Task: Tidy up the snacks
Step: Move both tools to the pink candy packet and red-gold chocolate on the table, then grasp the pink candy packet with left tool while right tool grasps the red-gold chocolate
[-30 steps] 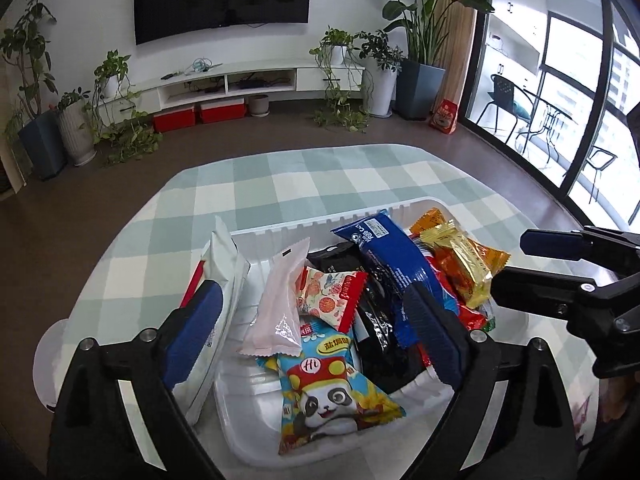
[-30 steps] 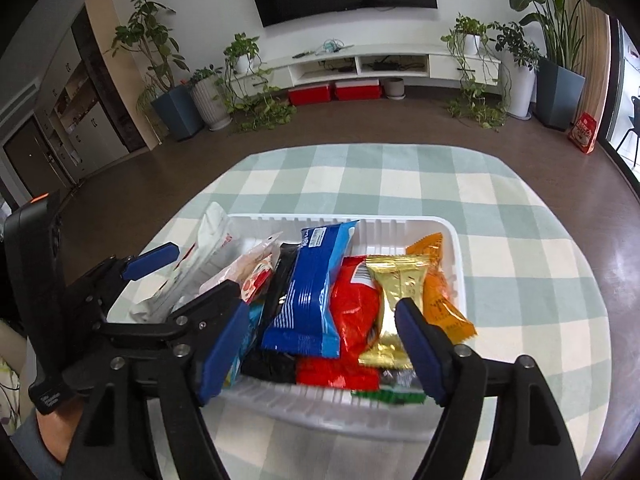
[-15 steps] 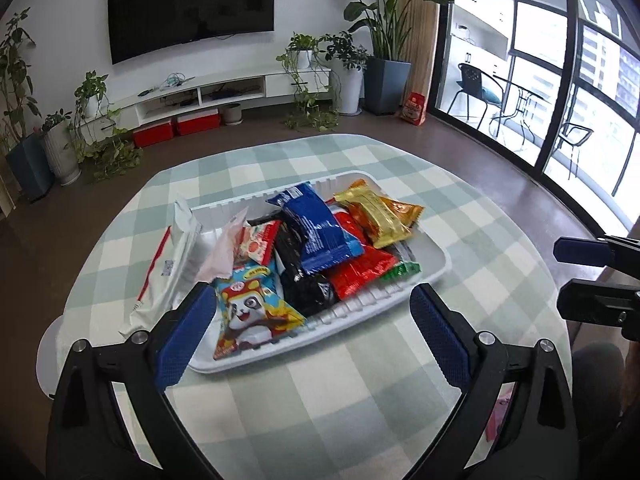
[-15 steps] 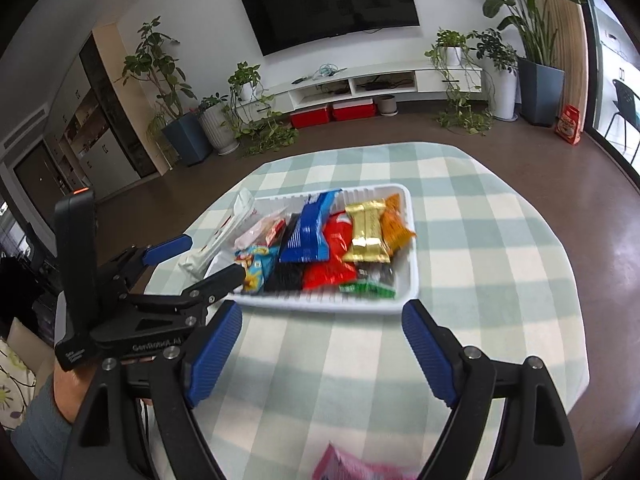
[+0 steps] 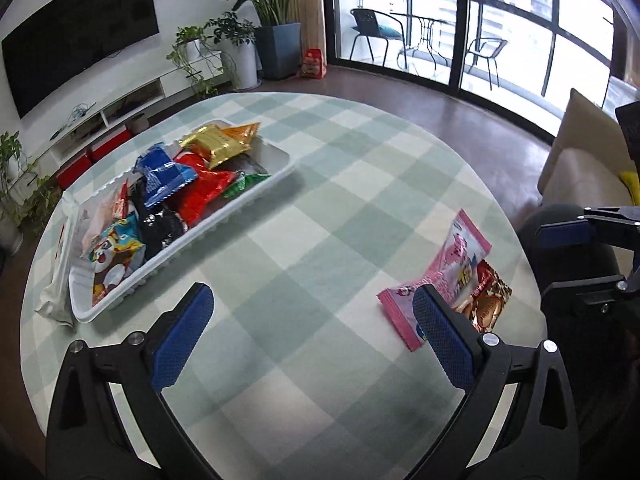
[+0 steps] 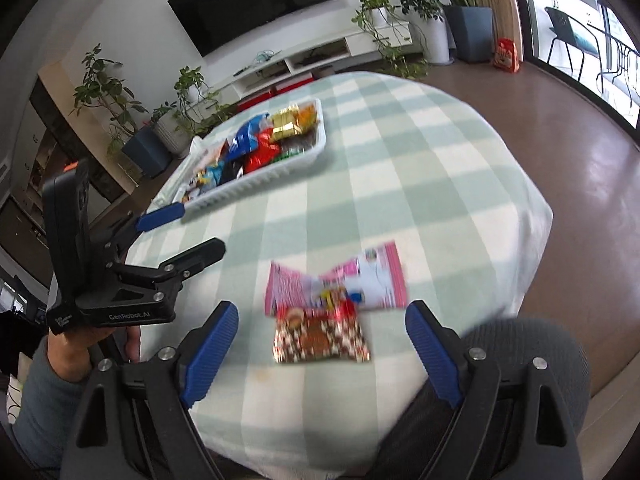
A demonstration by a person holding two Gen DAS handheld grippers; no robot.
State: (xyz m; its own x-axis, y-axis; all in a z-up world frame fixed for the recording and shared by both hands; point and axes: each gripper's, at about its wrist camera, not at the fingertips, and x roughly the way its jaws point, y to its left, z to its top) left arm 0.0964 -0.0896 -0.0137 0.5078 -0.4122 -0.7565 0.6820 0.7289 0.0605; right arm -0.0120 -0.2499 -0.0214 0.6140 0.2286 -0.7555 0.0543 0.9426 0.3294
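In the right wrist view the right gripper (image 6: 320, 344), its jaws opening and empty, hangs over the brown packet (image 6: 320, 338) and the pink packet (image 6: 340, 284) at lower centre; the white tray (image 6: 280, 168) of snacks sits upper left. The left gripper (image 5: 312, 336) is also opening, with nothing between its jaws. I judge the step is fetching a loose packet; next it must descend and close on one.

I am looking across a round tabletop (image 5: 320, 208) under a pale green and white checked cloth. On the white wall (image 6: 132, 20) behind it hangs a dark television (image 6: 256, 4) above a long low white cabinet (image 6: 308, 60). Potted plants (image 6: 424, 20) stand along that wall. The floor (image 6: 560, 120) is glossy brown. Tall black-framed windows (image 5: 512, 32) let in daylight, with balcony chairs (image 5: 372, 32) outside. A beige sofa (image 5: 580, 156) sits nearby.
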